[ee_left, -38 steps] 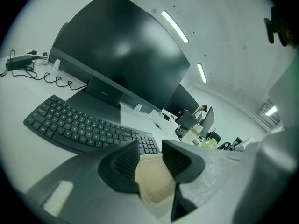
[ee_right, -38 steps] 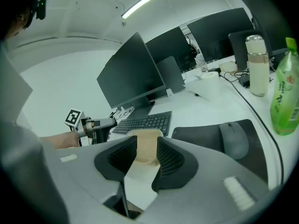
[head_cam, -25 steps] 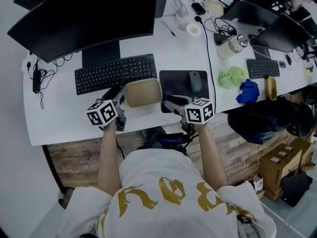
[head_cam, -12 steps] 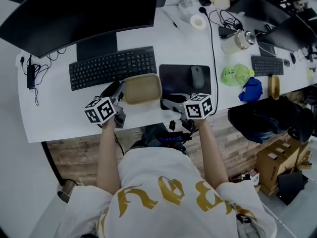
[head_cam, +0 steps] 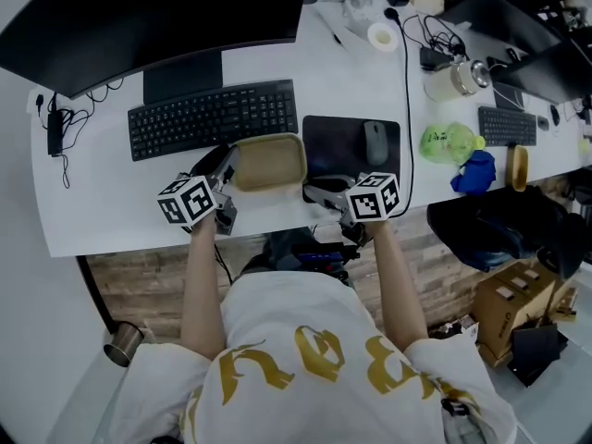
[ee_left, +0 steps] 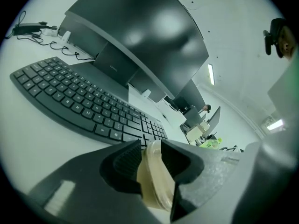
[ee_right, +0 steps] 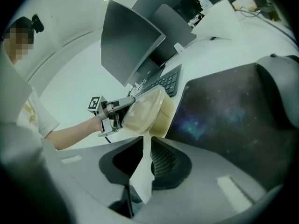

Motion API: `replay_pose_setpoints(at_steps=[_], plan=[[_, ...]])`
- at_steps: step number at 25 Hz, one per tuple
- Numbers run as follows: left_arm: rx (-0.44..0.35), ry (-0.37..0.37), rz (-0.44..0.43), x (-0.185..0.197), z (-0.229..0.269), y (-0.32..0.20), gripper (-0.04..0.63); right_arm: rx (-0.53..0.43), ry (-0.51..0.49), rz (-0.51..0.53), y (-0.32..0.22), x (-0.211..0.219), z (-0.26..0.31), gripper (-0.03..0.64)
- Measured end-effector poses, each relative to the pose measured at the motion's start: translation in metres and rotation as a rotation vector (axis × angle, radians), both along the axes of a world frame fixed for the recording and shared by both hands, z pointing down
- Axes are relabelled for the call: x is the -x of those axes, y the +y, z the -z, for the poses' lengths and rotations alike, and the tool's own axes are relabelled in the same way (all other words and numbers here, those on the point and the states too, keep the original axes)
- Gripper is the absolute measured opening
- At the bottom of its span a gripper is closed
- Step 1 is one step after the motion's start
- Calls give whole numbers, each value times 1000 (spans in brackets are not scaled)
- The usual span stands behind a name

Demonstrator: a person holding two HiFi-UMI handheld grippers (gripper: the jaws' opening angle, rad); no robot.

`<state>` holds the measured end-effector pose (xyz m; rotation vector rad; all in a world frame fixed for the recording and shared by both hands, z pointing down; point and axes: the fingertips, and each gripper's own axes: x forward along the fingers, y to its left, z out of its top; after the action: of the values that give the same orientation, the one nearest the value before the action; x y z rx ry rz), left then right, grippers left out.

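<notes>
White desk (head_cam: 111,213), a big dark monitor (head_cam: 139,17) at the back and a black keyboard (head_cam: 213,118) in front of it. A dark mouse pad (head_cam: 335,148) lies to the keyboard's right with a grey mouse (head_cam: 375,142) on it. A beige container (head_cam: 268,163) is at the desk's front edge, just in front of the keyboard and beside the pad, held between both grippers. The left gripper (head_cam: 225,165) is on its left side and the right gripper (head_cam: 313,192) on its right. The head view gives the layout only, and the marker cubes cover the jaws. The left gripper view shows the jaws clamped on the container's thick beige rim, with keyboard keys right behind. The right gripper view shows the jaws nearly together, pinching a thin pale flange at the container's near edge. That view alone shows the container tilted and the left gripper gripping its far end. Whether it touches the desk I cannot tell. Only the head view shows the right-hand clutter: a green bottle (head_cam: 449,141), a blue cloth (head_cam: 476,169) and a tape roll (head_cam: 380,36).
</notes>
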<state>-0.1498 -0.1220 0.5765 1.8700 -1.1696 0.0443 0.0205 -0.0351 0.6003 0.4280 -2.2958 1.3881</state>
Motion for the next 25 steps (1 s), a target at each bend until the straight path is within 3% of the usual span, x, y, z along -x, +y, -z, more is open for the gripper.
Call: replay_pose_setpoints(at_steps=[9, 25], plan=[[4, 5, 5, -2, 0, -1, 106, -3, -21, 2, 3, 5, 2, 46], [-11, -29, -10, -5, 8, 3, 106, 0, -26, -6, 5, 2, 9, 44]])
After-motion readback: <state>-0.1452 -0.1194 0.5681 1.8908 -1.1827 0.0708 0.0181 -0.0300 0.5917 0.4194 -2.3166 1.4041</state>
